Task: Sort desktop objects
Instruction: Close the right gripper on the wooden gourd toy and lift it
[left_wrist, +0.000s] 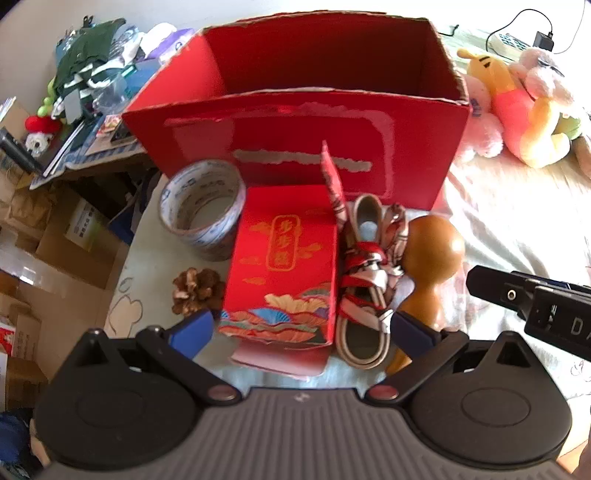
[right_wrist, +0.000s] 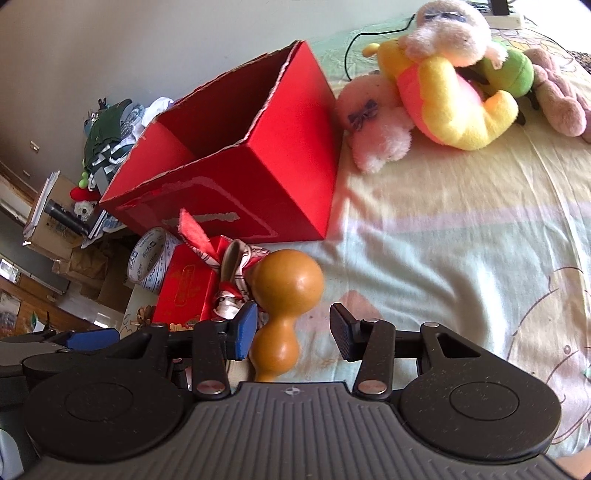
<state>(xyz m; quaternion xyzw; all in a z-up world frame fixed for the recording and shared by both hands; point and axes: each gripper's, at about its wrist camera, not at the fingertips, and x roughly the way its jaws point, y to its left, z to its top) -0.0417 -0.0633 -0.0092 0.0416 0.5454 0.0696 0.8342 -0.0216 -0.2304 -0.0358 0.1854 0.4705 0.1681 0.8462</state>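
A large open red carton (left_wrist: 295, 140) (right_wrist: 240, 177) stands on the bedsheet. In front of it lie a tape roll (left_wrist: 203, 206), a small patterned red box (left_wrist: 284, 266), a pine cone (left_wrist: 197, 290), a scarf-wrapped strap (left_wrist: 369, 273) and a brown gourd (left_wrist: 432, 251) (right_wrist: 288, 284). My left gripper (left_wrist: 301, 330) is open, its blue pads on either side of the small red box's near end. My right gripper (right_wrist: 293, 332) is open around the gourd's narrow waist: the blue pad is close to it, the black pad stands apart.
Plush toys (right_wrist: 443, 92) (left_wrist: 517, 110) are piled to the right of the carton. The pale bedsheet (right_wrist: 461, 258) stretches out to the right. Beyond the bed's left edge are a cluttered desk (left_wrist: 74, 92) and cardboard boxes (left_wrist: 55, 240).
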